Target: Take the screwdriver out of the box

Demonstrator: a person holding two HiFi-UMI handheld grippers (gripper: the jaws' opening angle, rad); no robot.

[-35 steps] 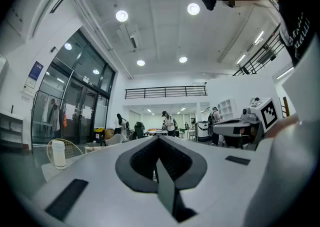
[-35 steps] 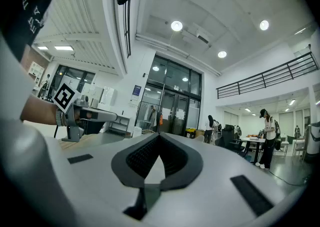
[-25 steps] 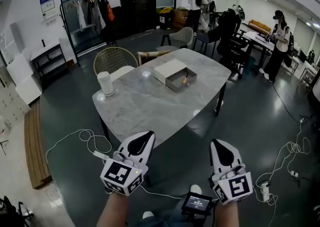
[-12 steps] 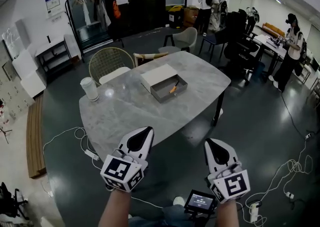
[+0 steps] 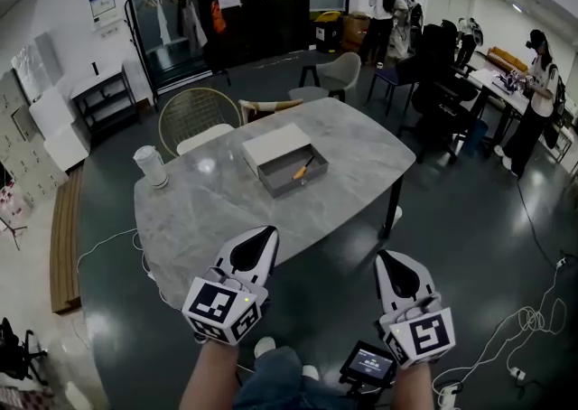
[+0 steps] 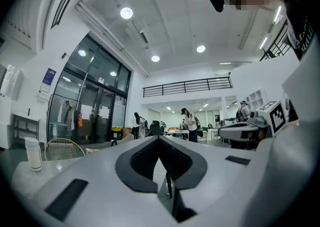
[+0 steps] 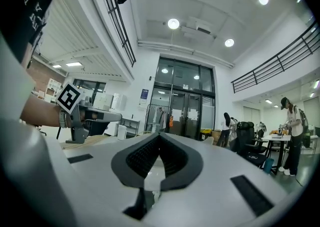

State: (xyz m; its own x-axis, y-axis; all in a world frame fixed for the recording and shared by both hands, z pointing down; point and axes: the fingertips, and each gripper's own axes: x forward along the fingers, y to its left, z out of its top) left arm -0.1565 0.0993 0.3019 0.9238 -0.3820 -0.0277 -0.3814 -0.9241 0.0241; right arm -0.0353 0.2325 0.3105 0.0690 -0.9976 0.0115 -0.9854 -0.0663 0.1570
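Note:
A grey open box (image 5: 291, 175) lies on the marble table (image 5: 208, 218), with its white lid (image 5: 275, 145) right behind it. Inside the box lies a screwdriver (image 5: 302, 169) with an orange handle. My left gripper (image 5: 263, 233) and right gripper (image 5: 389, 257) hang low in front of the table's near edge, well short of the box. Both are shut with nothing between the jaws. In the left gripper view the left gripper (image 6: 159, 138) points level across the room, and so does the right gripper (image 7: 159, 135) in the right gripper view.
A white cup (image 5: 150, 166) stands at the table's left end. A wire-back chair (image 5: 200, 116) and a grey armchair (image 5: 331, 76) sit behind the table. Cables (image 5: 117, 241) run over the dark floor. People stand at desks at the back right.
The table and box have shifted left and a little lower in the head view as the person moves closer. Both grippers stay shut and low.

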